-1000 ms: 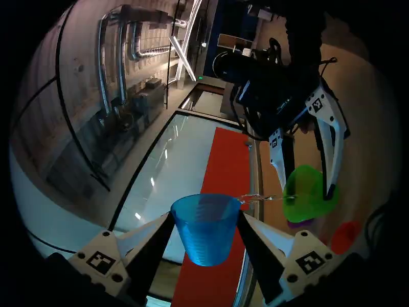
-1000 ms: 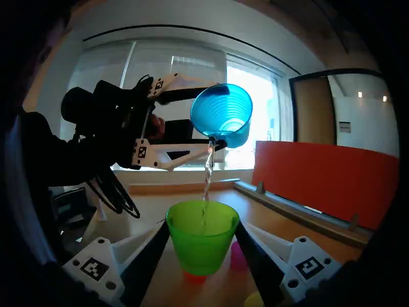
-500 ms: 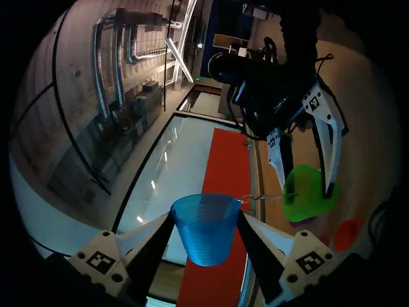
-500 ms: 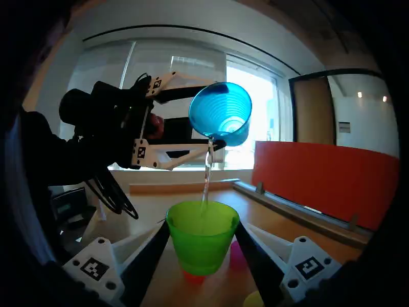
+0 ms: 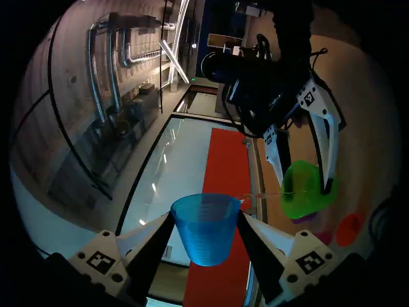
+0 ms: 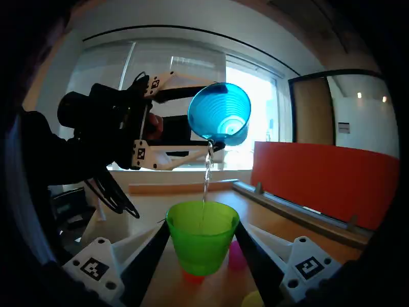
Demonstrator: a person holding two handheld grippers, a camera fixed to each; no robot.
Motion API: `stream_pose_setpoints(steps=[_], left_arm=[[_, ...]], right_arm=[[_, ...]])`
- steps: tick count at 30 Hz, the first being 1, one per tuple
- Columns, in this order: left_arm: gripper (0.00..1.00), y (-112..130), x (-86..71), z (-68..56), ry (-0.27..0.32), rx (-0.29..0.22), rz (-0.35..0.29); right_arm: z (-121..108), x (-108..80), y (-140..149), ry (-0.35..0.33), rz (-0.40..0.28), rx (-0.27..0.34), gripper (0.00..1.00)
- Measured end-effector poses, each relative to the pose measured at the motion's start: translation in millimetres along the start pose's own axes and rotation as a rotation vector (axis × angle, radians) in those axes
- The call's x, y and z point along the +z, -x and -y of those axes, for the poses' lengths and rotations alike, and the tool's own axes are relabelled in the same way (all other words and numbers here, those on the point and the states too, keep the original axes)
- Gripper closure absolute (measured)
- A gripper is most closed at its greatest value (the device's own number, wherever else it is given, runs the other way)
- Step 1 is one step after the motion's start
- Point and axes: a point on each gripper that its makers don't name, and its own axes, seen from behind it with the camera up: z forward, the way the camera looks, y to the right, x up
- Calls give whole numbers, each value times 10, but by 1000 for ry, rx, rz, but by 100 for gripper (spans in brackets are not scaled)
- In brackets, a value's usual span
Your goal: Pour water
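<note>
My left gripper (image 5: pixel 206 236) is shut on a translucent blue cup (image 5: pixel 206 231), tipped on its side. In the right gripper view that blue cup (image 6: pixel 220 113) hangs high with its mouth turned down, held by the left gripper (image 6: pixel 207 116). A thin stream of water (image 6: pixel 206 176) falls from its rim into the green cup (image 6: pixel 202 236). My right gripper (image 6: pixel 202 240) is shut on the green cup and holds it upright above the wooden table (image 6: pixel 276 225). In the left gripper view the green cup (image 5: pixel 302 188) sits between the right gripper's (image 5: pixel 305 176) white fingers.
A red panel (image 6: pixel 327 176) runs along the table's far right side. Under the green cup stand a red cup (image 6: pixel 193 278) and a pink cup (image 6: pixel 236 255), with a yellow one (image 6: pixel 253 299) at the lower edge. A person's dark sleeve (image 6: pixel 56 158) and cables hang at the left.
The blue cup has tipped slightly further and shifted a little left in the right gripper view. Water keeps streaming into the green cup, which stays still.
</note>
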Motion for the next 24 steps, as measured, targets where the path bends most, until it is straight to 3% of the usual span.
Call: stream_pose_setpoints(steps=[24], left_arm=[[14, -11, -2, 18, 7, 59, 2]], right_arm=[[3, 17, -7, 0, -2, -3, 9]])
